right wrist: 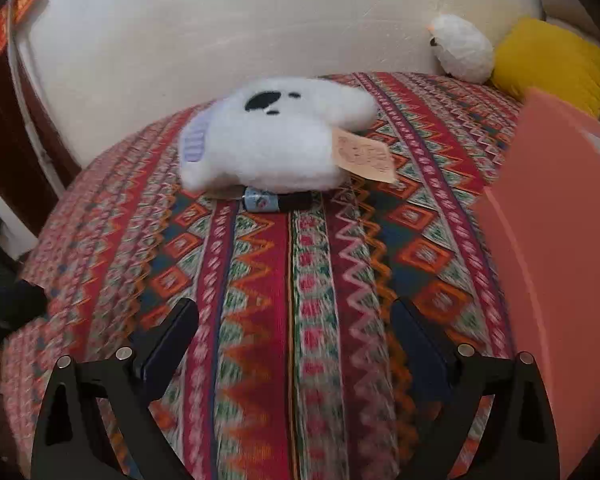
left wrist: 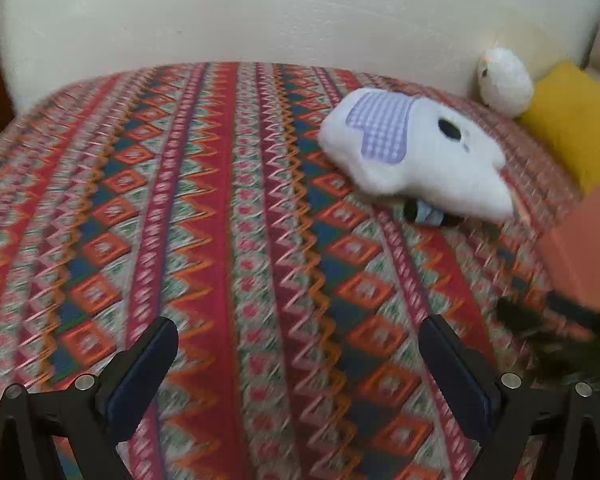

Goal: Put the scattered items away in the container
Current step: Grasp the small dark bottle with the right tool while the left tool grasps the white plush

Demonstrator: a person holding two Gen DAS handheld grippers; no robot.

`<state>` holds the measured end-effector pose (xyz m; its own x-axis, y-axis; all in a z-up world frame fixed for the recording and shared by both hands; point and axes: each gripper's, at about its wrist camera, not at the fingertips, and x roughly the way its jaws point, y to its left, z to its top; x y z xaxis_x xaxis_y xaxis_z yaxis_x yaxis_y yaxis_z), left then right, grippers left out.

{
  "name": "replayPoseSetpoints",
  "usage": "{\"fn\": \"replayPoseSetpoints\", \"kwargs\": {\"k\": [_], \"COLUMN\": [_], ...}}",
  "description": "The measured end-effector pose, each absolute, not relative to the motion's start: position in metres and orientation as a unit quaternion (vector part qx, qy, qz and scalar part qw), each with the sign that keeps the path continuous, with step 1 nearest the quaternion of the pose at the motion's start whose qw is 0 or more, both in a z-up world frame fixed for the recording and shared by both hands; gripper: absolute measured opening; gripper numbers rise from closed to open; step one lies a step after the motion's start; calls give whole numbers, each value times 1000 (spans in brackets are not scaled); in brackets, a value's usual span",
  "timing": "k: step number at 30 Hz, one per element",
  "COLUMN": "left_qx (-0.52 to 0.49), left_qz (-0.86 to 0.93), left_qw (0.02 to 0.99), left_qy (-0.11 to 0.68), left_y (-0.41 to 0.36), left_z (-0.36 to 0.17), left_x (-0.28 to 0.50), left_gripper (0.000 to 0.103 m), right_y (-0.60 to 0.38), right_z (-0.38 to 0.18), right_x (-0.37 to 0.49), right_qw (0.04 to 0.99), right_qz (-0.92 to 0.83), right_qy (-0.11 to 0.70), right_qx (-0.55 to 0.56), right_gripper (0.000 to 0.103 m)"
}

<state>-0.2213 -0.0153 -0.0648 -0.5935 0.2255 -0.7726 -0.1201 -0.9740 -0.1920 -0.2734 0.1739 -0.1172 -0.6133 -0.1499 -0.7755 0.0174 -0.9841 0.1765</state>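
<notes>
A white plush toy (left wrist: pixel 416 156) with a purple checked patch and a black eye lies on the patterned cloth, right of centre in the left wrist view. It appears straight ahead as the white plush toy (right wrist: pixel 276 136) with a paper tag (right wrist: pixel 364 154). A small blue-labelled bottle (right wrist: pixel 276 201) with a black cap lies against the plush's near edge, seen also as the small bottle (left wrist: pixel 426 214). An orange container (right wrist: pixel 556 264) stands at the right; its corner shows as the orange container (left wrist: pixel 584 248). My left gripper (left wrist: pixel 298 332) and right gripper (right wrist: pixel 294 312) both hover open over bare cloth, short of the items.
A white bird plush (right wrist: pixel 462 48) and a yellow cushion (right wrist: pixel 552 64) rest at the far right against a cream backrest (right wrist: pixel 228 32). The striped red cloth (left wrist: pixel 204 220) covers the whole surface. A dark shape (left wrist: pixel 560 344) lies at the left wrist view's lower right.
</notes>
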Motion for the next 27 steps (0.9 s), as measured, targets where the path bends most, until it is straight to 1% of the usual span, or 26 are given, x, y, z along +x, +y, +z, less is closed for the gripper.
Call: {"fn": "replayPoseSetpoints", "kwargs": {"k": [2,4,10,13,14,16,22,25,27], "left_qx": [-442,-439,-406,-397,-395,-391,-402,-424,-448], "left_qz": [888,890,910,914,915,917,911,899,881], "left_qw": [105,103,81,79,79,80,91,98,111], "left_qy": [-70,-62,-29,-13,-7,0,-14,-48,-101], "left_y": [-12,-5,16,23,25,26,31,36,38], "left_z": [-66,-64,-60,-59,-59,-57,-57,-61,-70], "left_x": [-238,-253,-278,-283,-285,-286,-290,-293,-298], "left_gripper": [100,100,100,100,100,100,100,100,100], "right_y": [171,166,150,153,155,159,176,190,198], "right_z": [-122,-126,-142,-150,-151,-149,-148,-143,-137], "right_x": [-289,-305,-345,-364,-367,-372,-350,-330,-310], "right_qw": [47,48,31,30,29,37,34,36,37], "right_qz": [-897,-900,-906,-901,-901,-901,-894,-879,-872], "right_qy": [-80,-84,-84,-108,-115,-119,-124,-142,-148], "right_qx": [433,425,414,419,417,415,429,453,464], "right_gripper": [98,98,98,99,97,66,65,65,65]}}
